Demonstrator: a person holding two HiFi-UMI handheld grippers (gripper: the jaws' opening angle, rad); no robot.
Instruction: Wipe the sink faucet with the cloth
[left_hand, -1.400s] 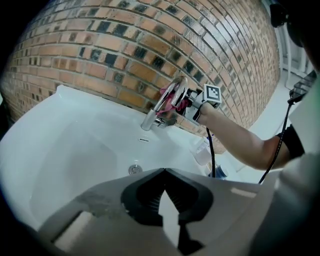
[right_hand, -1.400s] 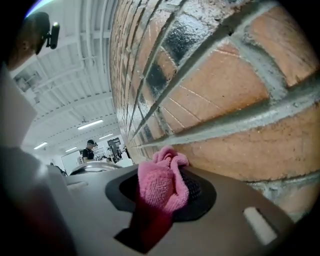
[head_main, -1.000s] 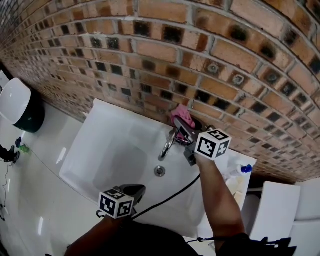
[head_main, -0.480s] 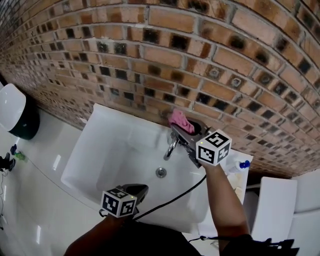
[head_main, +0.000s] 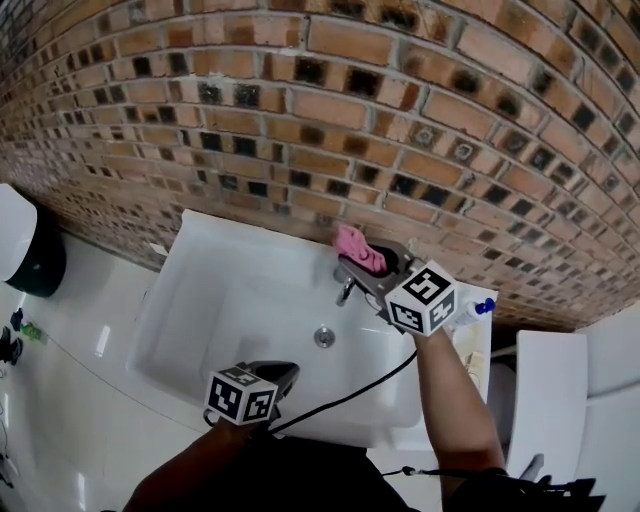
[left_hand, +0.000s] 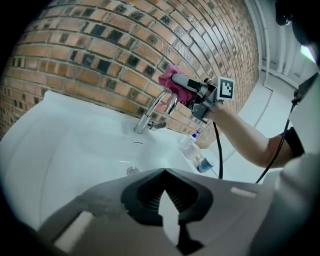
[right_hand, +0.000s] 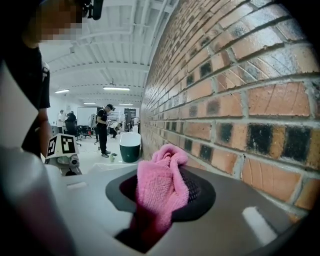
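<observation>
Since a second ago the right tongs (right_hand: 160, 175) have slid a little further over the faucet (left_hand: 150, 112), so that in the head view they now cover most of its spout; the left tongs (left_hand: 164, 172) have kept their station at the front rim.

Brick wall (head_main: 300, 120): fills the background and runs directly behind the fixture.

Sink (head_main: 230, 310): white, set against the wall, its basin bare apart from the drain (head_main: 323, 337).

Faucet: chrome, with an arched spout rising from the back edge of the sink, close to the wall.

Right tongs: pinching the cloth (right_hand: 160, 192), which bulges out past the tips. In the left gripper view the pink wad sits at the crown of the spout's arch, on the wall side; I cannot tell whether it presses on the metal or hangs just above it.

Left tongs: pressed together at the tips with nothing between them, held low over the near side of the sink and well apart from the faucet.

Bottle (head_main: 478, 312): small, with a blue cap, standing on the ledge just right of the sink.

I judge the wiping step to be in hand, at the top of the spout. My next move calls for drawing the cloth down the arch toward the outlet under steady contact, then working round the base, with the pinch kept firm so the wad does not slip out.
</observation>
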